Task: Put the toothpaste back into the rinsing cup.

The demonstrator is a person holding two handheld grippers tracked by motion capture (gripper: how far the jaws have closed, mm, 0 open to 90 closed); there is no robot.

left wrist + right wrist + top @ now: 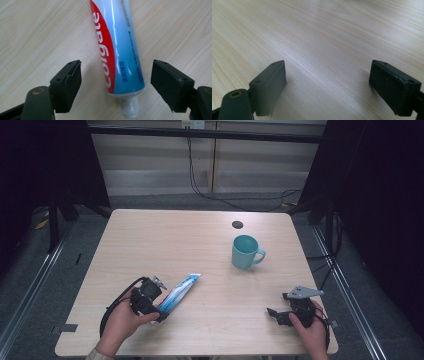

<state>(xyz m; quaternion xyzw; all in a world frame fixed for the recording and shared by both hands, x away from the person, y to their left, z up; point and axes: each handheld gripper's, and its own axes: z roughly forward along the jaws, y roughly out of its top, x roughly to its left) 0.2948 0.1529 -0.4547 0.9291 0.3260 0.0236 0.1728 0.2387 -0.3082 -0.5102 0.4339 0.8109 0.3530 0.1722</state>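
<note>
Clearly, the jaws of the left gripper stand apart, one on each side of the toothpaste tube, and the pads do not touch it; a strip of bare wood shows on both sides. The tube lies flat on the table, with its white cap pointing toward the camera, between the two jaws. On the red band the white word "Colgate" can be read, seen upside down in the left gripper view. On the blue part there is a line of small dark characters, too small to read.

The right gripper also has its jaws wide apart, with nothing between them except the light wood.

From the high view, the tube lies at the front left of the table, at a slant, its capped end at the left gripper. The right gripper is at the front right, well apart from it. A teal mug stands upright further back, with its handle to the right, and a small dark round spot is behind it.
</note>
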